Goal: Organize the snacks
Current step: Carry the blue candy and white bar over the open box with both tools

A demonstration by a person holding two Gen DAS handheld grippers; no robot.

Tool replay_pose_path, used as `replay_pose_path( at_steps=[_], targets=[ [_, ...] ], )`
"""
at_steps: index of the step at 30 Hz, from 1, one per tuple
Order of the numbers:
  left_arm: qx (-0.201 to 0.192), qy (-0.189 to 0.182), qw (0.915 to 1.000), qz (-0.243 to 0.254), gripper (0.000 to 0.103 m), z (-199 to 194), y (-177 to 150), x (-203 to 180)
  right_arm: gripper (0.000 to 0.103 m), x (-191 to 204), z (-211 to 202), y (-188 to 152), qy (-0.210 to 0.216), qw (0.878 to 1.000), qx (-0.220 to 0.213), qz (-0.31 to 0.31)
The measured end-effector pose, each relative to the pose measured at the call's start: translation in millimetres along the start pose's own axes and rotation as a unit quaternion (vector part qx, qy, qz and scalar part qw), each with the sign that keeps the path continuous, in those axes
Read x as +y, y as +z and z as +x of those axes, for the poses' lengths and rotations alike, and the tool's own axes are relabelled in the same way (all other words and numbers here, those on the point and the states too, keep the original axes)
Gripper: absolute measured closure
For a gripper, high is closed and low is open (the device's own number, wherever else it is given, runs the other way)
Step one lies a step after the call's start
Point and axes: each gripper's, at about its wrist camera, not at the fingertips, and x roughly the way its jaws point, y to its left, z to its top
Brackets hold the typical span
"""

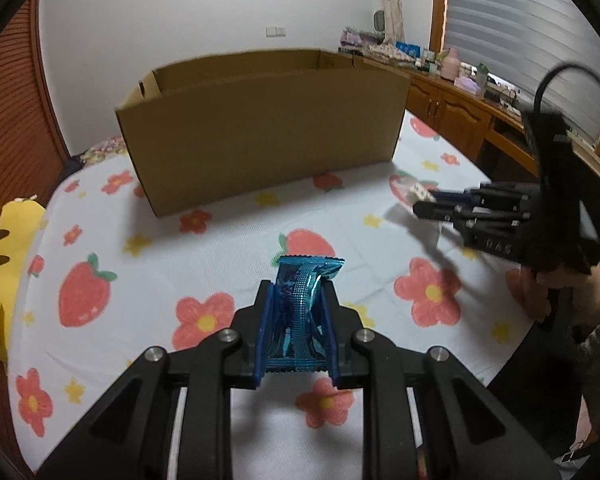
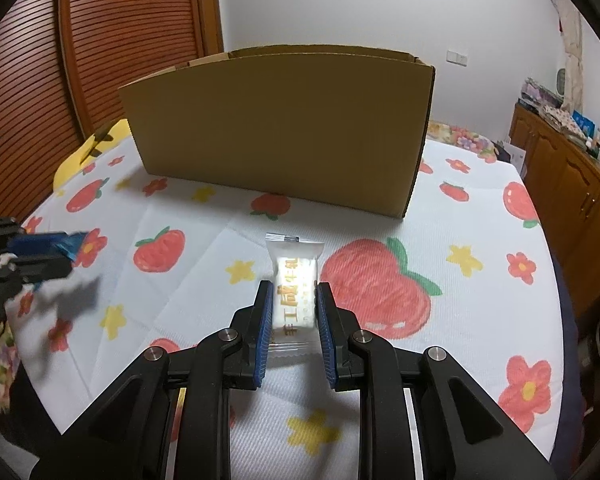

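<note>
Jaws: our left gripper [image 1: 296, 300] clamps a blue foil snack packet [image 1: 300, 304]; our right gripper [image 2: 292, 312] grips a white wrapped snack [image 2: 295, 280], cardboard box [image 2: 280, 128] at upper centre.

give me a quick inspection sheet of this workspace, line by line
surface: table under a white cloth printed with strawberries and flowers
job's things: open cardboard box stands at the far side; blue snack packet and white snack packet are both in grippers
clutter: a yellow item lies at the left edge of the table
grippers: left gripper shut on the blue snack packet; right gripper shut on the white snack packet
cables: black cable loops above the right gripper
surroundings: wooden cabinet crowded with small items, window blinds, slatted wooden door, white wall
</note>
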Motion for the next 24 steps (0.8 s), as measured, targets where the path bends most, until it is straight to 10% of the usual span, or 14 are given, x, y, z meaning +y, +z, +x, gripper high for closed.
replay_pose_path(
  at_steps=[24],
  targets=[
    [-0.068,0.014,0.9965,-0.047,0.082,-15.1,17.8,24.2,0.083,-2.0,-10.1,-1.4,0.001,0.999,-0.031,0.006]
  ],
)
